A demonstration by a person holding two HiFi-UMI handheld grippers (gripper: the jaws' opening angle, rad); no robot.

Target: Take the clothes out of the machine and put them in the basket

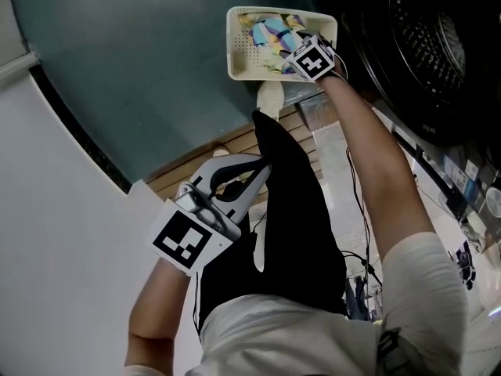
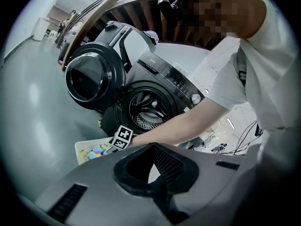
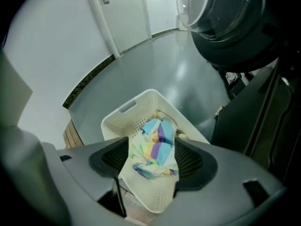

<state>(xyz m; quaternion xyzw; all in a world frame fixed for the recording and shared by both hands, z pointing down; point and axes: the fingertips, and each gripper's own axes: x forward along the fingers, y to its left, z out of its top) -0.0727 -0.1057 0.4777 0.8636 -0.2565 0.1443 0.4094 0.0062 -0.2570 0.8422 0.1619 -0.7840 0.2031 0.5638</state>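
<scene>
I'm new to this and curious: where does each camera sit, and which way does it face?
Head view: on the person's head, facing steeply down at the basket; left hand-held gripper, right hand-held gripper and both arms show.
Left gripper view: on the left hand-held gripper, facing the washing machine; its shut jaws and the person's right arm show.
Right gripper view: on the right hand-held gripper, facing down into the basket; its parted jaws frame the striped cloth.
Shared: all three show the basket.

A glossy grey floor [image 1: 141, 69] spreads beyond the wooden slatted platform [image 1: 244, 139]. A dark skirting strip [image 1: 78, 128] and a white wall [image 1: 55, 225] lie left of that platform. Black cables [image 1: 362, 258] trail to its right.
</scene>
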